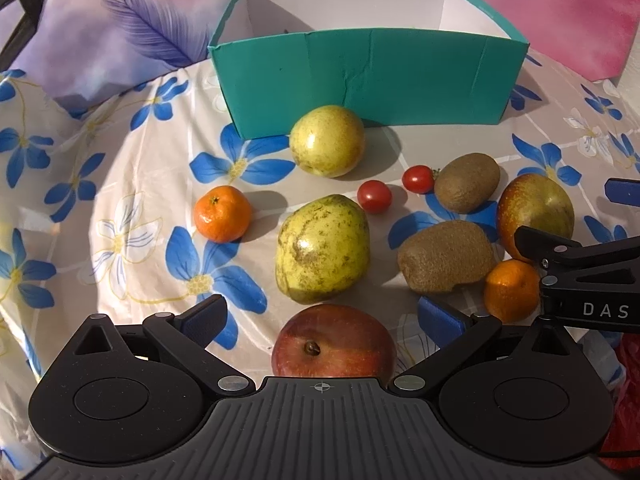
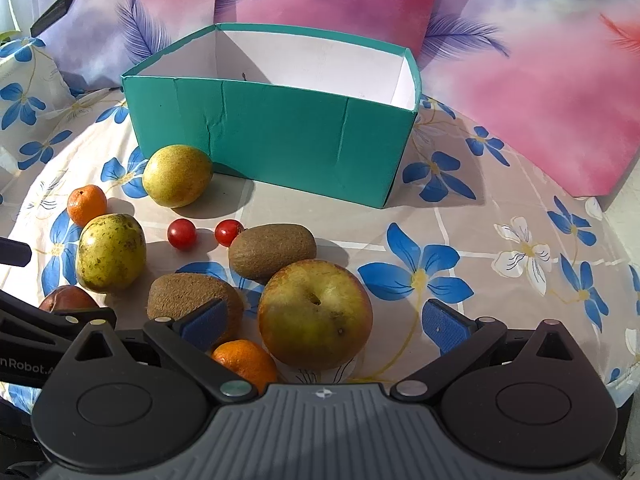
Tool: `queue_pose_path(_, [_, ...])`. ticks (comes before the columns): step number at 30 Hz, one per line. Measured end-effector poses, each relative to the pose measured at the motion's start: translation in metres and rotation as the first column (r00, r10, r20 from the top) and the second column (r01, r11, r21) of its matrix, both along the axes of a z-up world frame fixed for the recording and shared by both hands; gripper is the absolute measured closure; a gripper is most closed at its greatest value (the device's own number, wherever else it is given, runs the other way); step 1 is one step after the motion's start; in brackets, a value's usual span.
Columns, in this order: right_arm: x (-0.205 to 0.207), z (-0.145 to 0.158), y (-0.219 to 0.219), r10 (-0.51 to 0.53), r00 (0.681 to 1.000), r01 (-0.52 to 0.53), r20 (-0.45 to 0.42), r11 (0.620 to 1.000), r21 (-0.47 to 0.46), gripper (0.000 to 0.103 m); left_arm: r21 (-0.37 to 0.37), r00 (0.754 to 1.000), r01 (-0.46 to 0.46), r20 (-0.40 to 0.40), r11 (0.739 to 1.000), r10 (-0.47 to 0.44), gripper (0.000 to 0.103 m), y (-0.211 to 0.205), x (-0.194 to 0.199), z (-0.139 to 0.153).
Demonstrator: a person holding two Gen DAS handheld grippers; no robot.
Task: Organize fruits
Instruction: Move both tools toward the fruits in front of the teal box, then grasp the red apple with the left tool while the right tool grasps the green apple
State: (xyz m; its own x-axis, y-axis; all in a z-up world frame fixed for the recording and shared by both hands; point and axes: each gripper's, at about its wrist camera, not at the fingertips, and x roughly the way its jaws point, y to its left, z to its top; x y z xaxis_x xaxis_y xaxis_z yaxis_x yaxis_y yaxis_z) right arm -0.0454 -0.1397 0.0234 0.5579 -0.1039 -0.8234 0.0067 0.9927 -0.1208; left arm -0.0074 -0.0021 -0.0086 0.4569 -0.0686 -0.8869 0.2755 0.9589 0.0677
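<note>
Black left tool (image 1: 322,320) held low over the tabletop (image 1: 120,184), blue pads spread wide, nothing between them; red apple (image 1: 334,342) sits right under the gap, stem end up, not touched. Right tool (image 2: 324,322) same posture, low and level, fingers wide apart and empty, the yellow-red apple (image 2: 316,314) just ahead between the pads, apart from both. Near mandarin (image 2: 244,362) tucked by the right tool's left pad, touching or almost, can't tell.

Next out: near kiwi (image 1: 446,256), speckled pear (image 1: 322,248) mid-table, second mandarin (image 1: 222,213) off to its left. Then two cherry tomatoes (image 1: 374,197) (image 1: 418,179), far kiwi (image 1: 467,182) just beside the right tomato. Rounder yellow pear (image 1: 327,141) touching or nearly touching the front wall of the teal box (image 1: 372,80). Box stands at the far edge, white inside, floor mostly hidden by the front wall; only a small dark mark shows on the inner wall.

View differences: left view shows the right tool's body coming in from the right edge, over the near mandarin and yellow-red apple. Right view shows the left tool's arm at the lower left edge and only a sliver of the red apple; it also shows more bare floral cloth to the right of the fruit. Pink-purple feather backdrop (image 2: 520,80) behind the box.
</note>
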Motion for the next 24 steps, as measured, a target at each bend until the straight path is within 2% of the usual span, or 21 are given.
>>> queue_pose_path(4, [-0.006, 0.005, -0.007, 0.017, 0.999, -0.019, 0.05, 0.999, 0.039, 0.0, -0.018, 0.999, 0.018, 0.047, 1.0, -0.017, 0.0, 0.005, -0.01, 0.002])
queue_pose_path(6, [-0.012, 0.008, -0.011, 0.019, 0.993, -0.025, 0.116, 0.998, 0.054, 0.0, -0.037, 0.996, 0.036, 0.085, 0.999, -0.033, 0.0, 0.01, -0.018, 0.003])
queue_pose_path(9, [-0.027, 0.011, -0.02, 0.037, 0.969, -0.057, 0.244, 0.996, 0.076, 0.0, -0.023, 0.987, 0.047, 0.155, 0.999, -0.043, 0.0, 0.018, -0.031, 0.003])
queue_pose_path(10, [-0.029, 0.011, -0.022, 0.062, 0.966, -0.087, 0.251, 0.992, 0.088, 0.0, -0.018, 0.982, 0.047, 0.184, 0.999, -0.043, 0.0, 0.021, -0.036, 0.002])
queue_pose_path(12, [-0.029, 0.007, -0.023, 0.064, 0.977, -0.089, 0.202, 0.989, 0.116, 0.0, -0.002, 0.975, 0.054, 0.215, 0.999, -0.053, 0.0, 0.024, -0.043, -0.003])
queue_pose_path(15, [-0.032, 0.001, -0.025, 0.047, 0.982, -0.082, 0.185, 0.979, 0.188, 0.0, -0.024, 0.98, 0.086, 0.183, 0.996, -0.08, 0.001, 0.023, -0.044, -0.01])
queue_pose_path(16, [-0.033, 0.0, -0.024, 0.033, 0.981, -0.07, 0.189, 0.979, 0.192, 0.0, -0.023, 0.982, 0.095, 0.167, 0.995, -0.09, 0.004, 0.022, -0.044, -0.013])
queue_pose_path(19, [-0.034, 0.0, -0.02, 0.024, 0.983, -0.059, 0.181, 0.979, 0.194, 0.0, -0.076, 0.989, 0.11, 0.109, 0.991, -0.102, 0.016, 0.022, -0.039, -0.022])
queue_pose_path(21, [-0.034, -0.001, -0.017, 0.025, 0.985, -0.058, 0.171, 0.98, 0.188, 0.0, -0.102, 0.994, 0.098, 0.063, 0.99, -0.092, 0.019, 0.024, -0.034, -0.031])
queue_pose_path(24, [-0.036, -0.003, -0.011, 0.034, 0.987, -0.058, 0.16, 0.987, 0.149, 0.0, -0.126, 0.994, 0.105, 0.036, 0.986, -0.101, 0.024, 0.024, -0.03, -0.039])
